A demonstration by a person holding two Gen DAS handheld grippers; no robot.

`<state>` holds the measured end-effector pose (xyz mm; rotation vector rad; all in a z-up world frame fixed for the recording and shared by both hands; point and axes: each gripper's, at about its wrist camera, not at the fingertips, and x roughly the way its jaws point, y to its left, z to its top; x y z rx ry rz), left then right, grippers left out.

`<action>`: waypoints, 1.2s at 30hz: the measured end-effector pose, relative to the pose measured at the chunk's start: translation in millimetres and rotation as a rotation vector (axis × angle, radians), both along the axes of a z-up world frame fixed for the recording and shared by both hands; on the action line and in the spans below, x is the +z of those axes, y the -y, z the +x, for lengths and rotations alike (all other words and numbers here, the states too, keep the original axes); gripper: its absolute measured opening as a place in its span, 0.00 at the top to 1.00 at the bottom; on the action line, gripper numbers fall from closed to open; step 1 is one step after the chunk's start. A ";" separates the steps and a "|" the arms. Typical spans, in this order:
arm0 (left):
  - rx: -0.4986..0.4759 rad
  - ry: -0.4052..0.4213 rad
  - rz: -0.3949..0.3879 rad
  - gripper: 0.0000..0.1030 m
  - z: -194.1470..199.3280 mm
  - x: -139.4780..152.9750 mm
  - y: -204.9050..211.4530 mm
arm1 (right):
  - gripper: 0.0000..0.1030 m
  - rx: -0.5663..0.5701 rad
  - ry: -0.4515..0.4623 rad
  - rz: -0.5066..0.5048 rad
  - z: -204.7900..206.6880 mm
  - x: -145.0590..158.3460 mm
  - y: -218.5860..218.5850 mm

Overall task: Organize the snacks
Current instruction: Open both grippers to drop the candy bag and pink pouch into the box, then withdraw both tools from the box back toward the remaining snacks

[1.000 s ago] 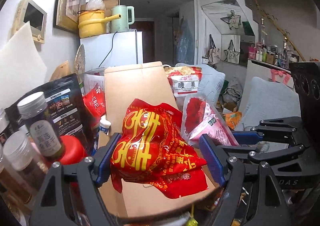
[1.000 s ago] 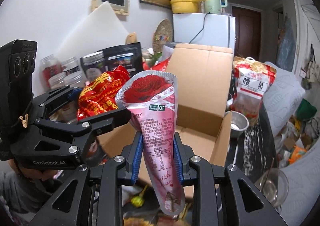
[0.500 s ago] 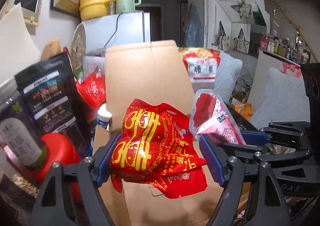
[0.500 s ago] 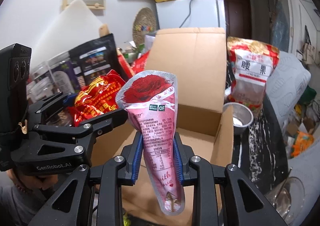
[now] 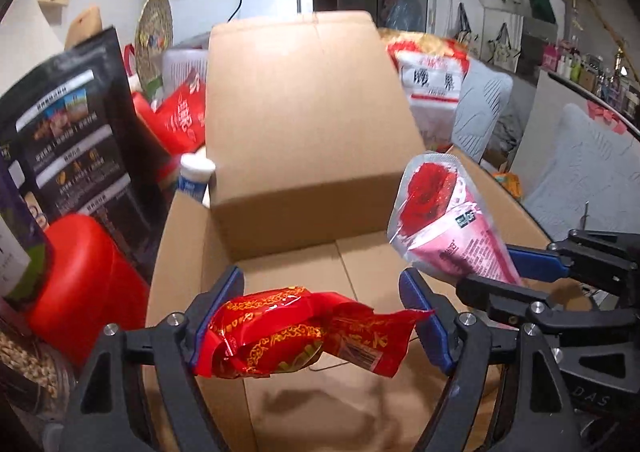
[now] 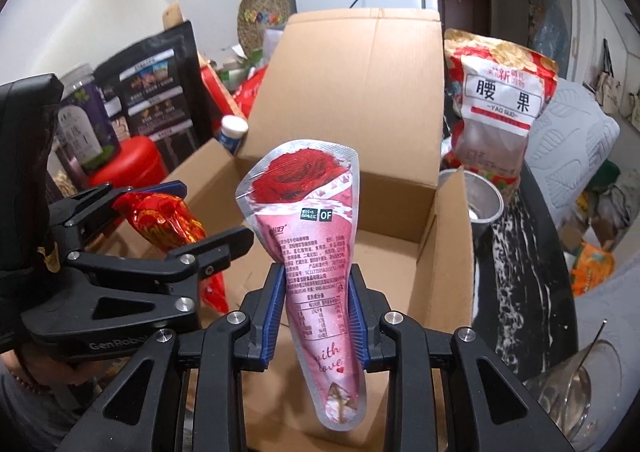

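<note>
The left hand-held gripper (image 5: 320, 316) has its blue-padded jaws closed on a red snack bag (image 5: 296, 336) with gold print. The bag lies crosswise between the pads, its crimped end sticking out toward the right pad. In the right wrist view the same left hand-held gripper (image 6: 172, 220) appears at the left edge with the red snack bag (image 6: 160, 220) bulging out of it above the near left wall of the box.

The right hand-held gripper (image 6: 316, 304) is clamped around the narrow lower part of a pink cone-shaped packet (image 6: 312, 248) printed with a red rose. The packet stands upright, rose end up and pointed tip hanging below the pads. From the left wrist view the pink cone-shaped packet (image 5: 444, 224) leans in from the right over the box's right wall.

Both snacks are held over an open cardboard box (image 5: 304, 124) whose rear flap stands up; the cardboard box (image 6: 400, 252) floor shows bare brown card between the two grippers.

Around the box, a black pouch (image 5: 76, 136) and a red lid (image 5: 84, 280) sit to its left, and a small white-capped bottle (image 5: 194, 178) stands just beside the rear left corner. To the right, a cashew bag (image 6: 500, 104) stands upright behind a metal bowl (image 6: 480, 196) on the dark bench (image 6: 528, 292). A glass bowl (image 6: 576, 388) sits near the bench's front edge.
</note>
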<state>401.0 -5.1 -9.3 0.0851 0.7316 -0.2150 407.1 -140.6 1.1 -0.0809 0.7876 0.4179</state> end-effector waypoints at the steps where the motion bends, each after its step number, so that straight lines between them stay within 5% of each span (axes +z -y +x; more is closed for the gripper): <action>1: 0.005 -0.011 0.005 0.22 1.5 -2.5 -0.1 | 0.70 0.002 -0.001 -0.004 1.0 -1.7 -1.2; 8: 0.056 -0.072 0.050 0.22 8.2 -15.5 -0.8 | 0.68 -0.017 -0.023 -0.052 4.1 -10.4 -3.9; 11: 0.079 -0.098 0.066 0.22 9.9 -18.6 -3.2 | 0.58 -0.021 -0.012 -0.055 2.0 -10.3 -4.0; 17: 0.118 0.012 0.125 0.21 -6.7 3.9 -3.9 | 0.58 -0.035 0.010 -0.051 -7.2 -4.1 -2.1; 36: 0.092 0.133 0.095 0.21 -83.4 80.2 0.9 | 0.58 -0.059 0.157 -0.021 -81.5 65.5 10.5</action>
